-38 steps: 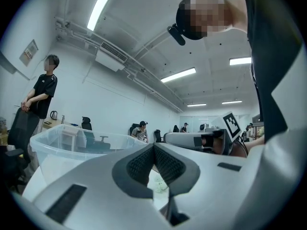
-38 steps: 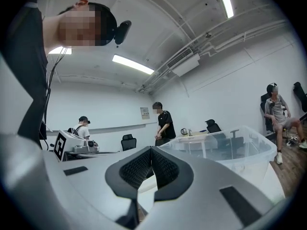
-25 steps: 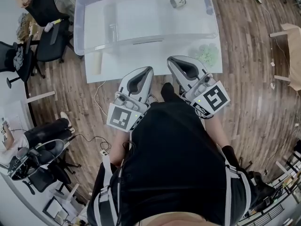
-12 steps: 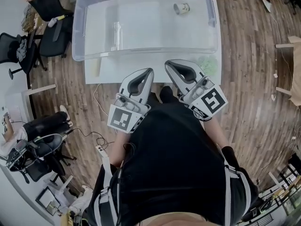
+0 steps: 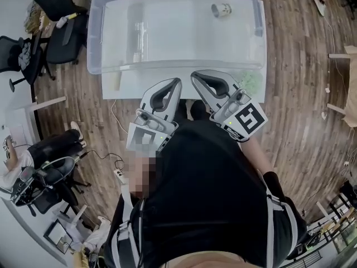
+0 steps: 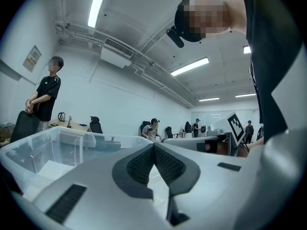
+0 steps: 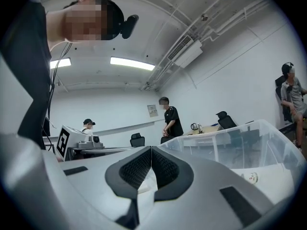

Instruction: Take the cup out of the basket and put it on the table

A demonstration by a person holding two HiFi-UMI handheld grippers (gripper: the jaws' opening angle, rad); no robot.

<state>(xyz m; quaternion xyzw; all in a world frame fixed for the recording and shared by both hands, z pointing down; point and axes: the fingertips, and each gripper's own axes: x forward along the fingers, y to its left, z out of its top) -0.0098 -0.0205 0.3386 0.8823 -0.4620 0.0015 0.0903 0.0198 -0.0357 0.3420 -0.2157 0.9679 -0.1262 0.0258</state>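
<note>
A small pale cup (image 5: pixel 221 9) lies on its side in the far right corner of the clear plastic basket (image 5: pixel 95 49), which stands on the white table (image 5: pixel 129 86). My left gripper (image 5: pixel 176 81) and right gripper (image 5: pixel 194 75) hover side by side over the table's near edge, short of the basket wall. Both point level at the basket, shut, with nothing between the pads. In the left gripper view the pads (image 6: pixel 144 164) meet at the tip and the basket (image 6: pixel 43 150) lies ahead on the left. The right gripper view shows the cup (image 7: pixel 251 177) through the basket wall (image 7: pixel 249 140).
On the table in front of the basket lie a pale tube (image 5: pixel 116 79) at the left and a greenish patch (image 5: pixel 249 80) at the right. A clear object (image 5: pixel 138 36) stands inside the basket. Office chairs (image 5: pixel 53 15) stand to the left. People (image 6: pixel 47 96) stand and sit beyond the table.
Both grippers have moved forward toward the basket, which now sits closer to their tips in the head view. Both stay shut and empty.
</note>
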